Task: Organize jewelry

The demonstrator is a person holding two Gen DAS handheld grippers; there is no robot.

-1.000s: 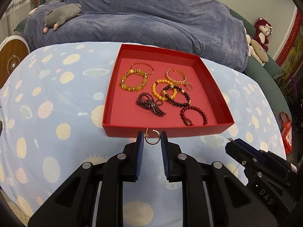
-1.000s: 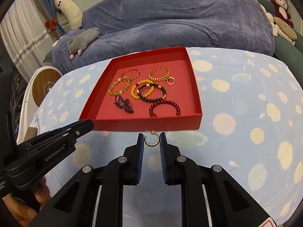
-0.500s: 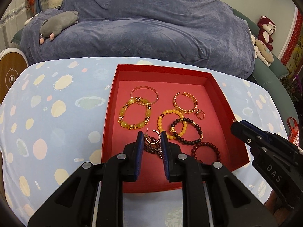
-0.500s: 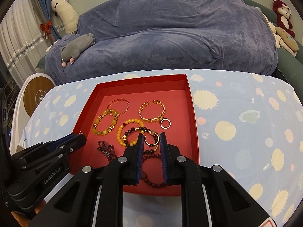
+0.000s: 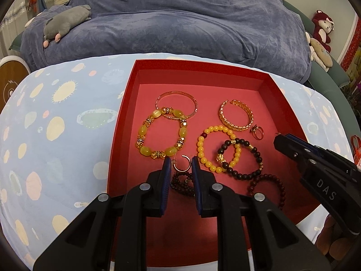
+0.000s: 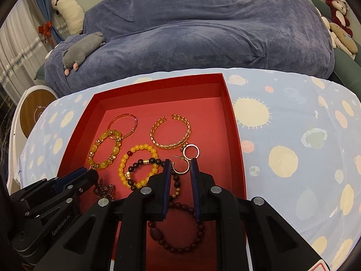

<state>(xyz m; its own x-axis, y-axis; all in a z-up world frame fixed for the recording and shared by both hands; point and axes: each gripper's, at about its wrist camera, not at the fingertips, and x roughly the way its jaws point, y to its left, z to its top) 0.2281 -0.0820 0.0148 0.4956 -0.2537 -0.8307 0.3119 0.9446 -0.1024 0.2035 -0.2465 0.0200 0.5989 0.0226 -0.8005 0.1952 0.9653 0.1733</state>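
Hovering Over the Red Tray, a Hoop in Each Tool

Red tray [image 5: 121,117] on the dotted bench cloth [image 5: 56,124] carries beaded bracelets [image 5: 161,133], gold bangles [image 6: 170,133] and a ring [image 6: 191,151]. Behind it sits a blue-covered sofa [image 5: 191,22] with a grey plush [image 5: 65,22]. Left tool [image 5: 179,166] is pinched nearly closed on a hoop earring [image 5: 183,164]; right tool [image 6: 179,166] likewise grips its own hoop [image 6: 181,166]. Both tilt steeply down above the tray.
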